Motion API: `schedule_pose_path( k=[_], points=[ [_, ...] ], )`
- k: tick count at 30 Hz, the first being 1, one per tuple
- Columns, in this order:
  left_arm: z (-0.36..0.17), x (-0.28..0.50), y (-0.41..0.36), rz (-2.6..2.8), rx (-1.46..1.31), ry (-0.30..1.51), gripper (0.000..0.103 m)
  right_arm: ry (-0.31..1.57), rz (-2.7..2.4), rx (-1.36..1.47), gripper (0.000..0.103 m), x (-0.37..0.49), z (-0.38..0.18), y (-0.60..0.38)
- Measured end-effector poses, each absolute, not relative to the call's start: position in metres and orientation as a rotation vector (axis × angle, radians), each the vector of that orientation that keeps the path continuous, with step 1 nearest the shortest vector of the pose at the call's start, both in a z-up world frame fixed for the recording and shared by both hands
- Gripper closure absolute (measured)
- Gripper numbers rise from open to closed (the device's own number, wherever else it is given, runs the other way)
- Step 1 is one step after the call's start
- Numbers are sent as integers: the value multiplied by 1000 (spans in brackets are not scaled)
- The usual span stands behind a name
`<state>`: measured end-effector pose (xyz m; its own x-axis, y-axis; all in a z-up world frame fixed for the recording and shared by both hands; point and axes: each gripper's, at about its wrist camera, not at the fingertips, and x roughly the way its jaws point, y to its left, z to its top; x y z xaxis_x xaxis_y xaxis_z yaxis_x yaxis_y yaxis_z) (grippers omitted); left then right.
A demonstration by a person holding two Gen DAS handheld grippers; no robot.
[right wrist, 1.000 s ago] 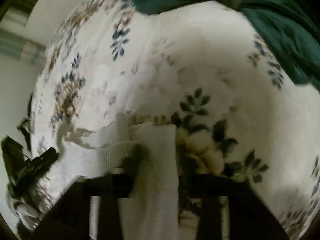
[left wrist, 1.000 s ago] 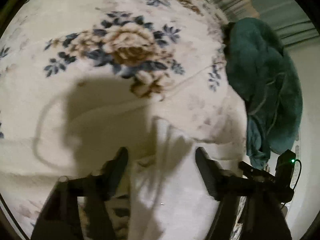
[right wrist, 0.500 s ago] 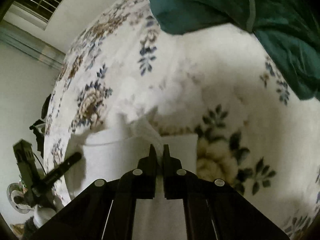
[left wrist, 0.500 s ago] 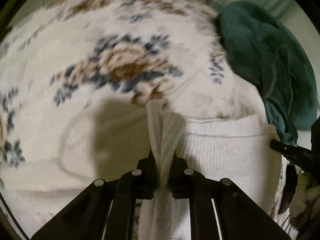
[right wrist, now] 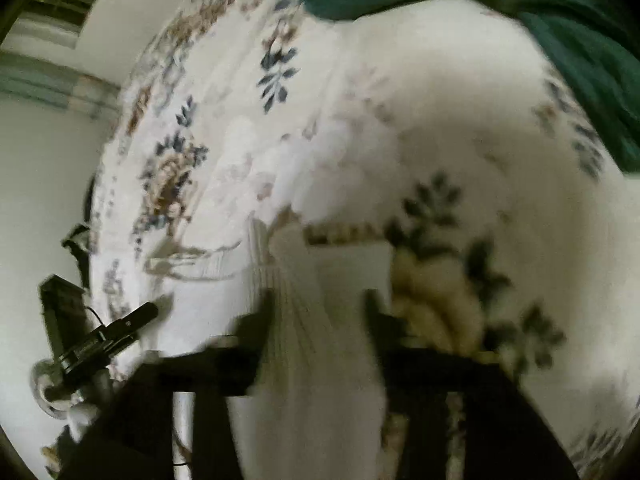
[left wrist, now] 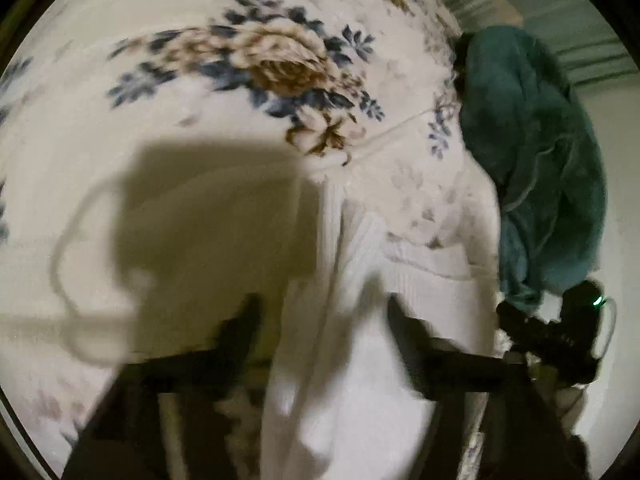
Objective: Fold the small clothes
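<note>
A small white ribbed knit garment [left wrist: 352,320] lies on the floral blanket [left wrist: 200,80], bunched into a ridge that runs between the fingers of my left gripper [left wrist: 322,320]. That gripper is open, its jaws wide on either side of the cloth. In the right wrist view the same white garment [right wrist: 316,320] lies between the jaws of my right gripper [right wrist: 320,312], which is open too. Each gripper shows in the other's view: the right gripper [left wrist: 556,336] at the garment's right edge, the left gripper [right wrist: 116,328] at its left edge. Both views are blurred.
A dark green garment [left wrist: 536,160] lies heaped at the blanket's far right and also shows in the right wrist view [right wrist: 520,4]. A thin white cord [left wrist: 68,240] loops over the blanket at left. A wall and striped curtain [left wrist: 540,8] stand behind.
Half a second ago both grippers were shut on the white garment's folds. Now both have opened and let the cloth go, and it lies loose between the jaws.
</note>
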<state>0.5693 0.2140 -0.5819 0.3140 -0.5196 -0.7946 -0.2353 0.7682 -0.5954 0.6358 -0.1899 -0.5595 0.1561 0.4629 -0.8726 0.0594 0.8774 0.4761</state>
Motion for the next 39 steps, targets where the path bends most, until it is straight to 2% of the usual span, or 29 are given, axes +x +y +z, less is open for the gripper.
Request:
schedule_pose_path(
  k=[1, 3, 4, 9, 12, 15, 20, 21, 22, 24, 25, 27, 30, 39],
  points=[
    [-582, 557, 219, -235, -776, 1249, 33, 1396, 324, 483, 45, 625, -556, -198],
    [-592, 541, 222, -286, -872, 1241, 31, 1426, 374, 555, 30, 605, -562, -209],
    [-600, 535, 224, -299, -910, 1248, 28, 1443, 402, 604, 28, 596, -570, -213],
    [-637, 526, 206, -373, -1008, 1304, 28, 1523, 486, 710, 25, 565, -616, -209],
    [-646, 528, 192, -419, -974, 1329, 23, 1540, 559, 816, 14, 560, -646, -198],
    [-648, 532, 187, -450, -963, 1346, 14, 1557, 605, 875, 11, 562, -667, -185],
    [-642, 536, 179, -470, -944, 1349, 13, 1583, 652, 899, 8, 569, -681, -166],
    [-640, 535, 177, -476, -932, 1341, 19, 1583, 655, 888, 9, 570, -682, -161],
    [-635, 534, 174, -492, -921, 1328, 45, 1583, 653, 869, 10, 569, -681, -157],
    [-625, 532, 171, -494, -910, 1295, 72, 1573, 656, 816, 36, 567, -675, -151],
    [-623, 531, 171, -495, -912, 1279, 77, 1569, 648, 809, 39, 566, -673, -150],
    [-613, 530, 174, -490, -923, 1242, 79, 1545, 630, 805, 49, 564, -667, -151],
    [-593, 535, 177, -503, -918, 1207, 79, 1504, 616, 765, 53, 564, -647, -144],
    [-544, 606, 208, -496, -876, 1103, 79, 1344, 663, 755, 54, 633, -584, -109]
  ],
)
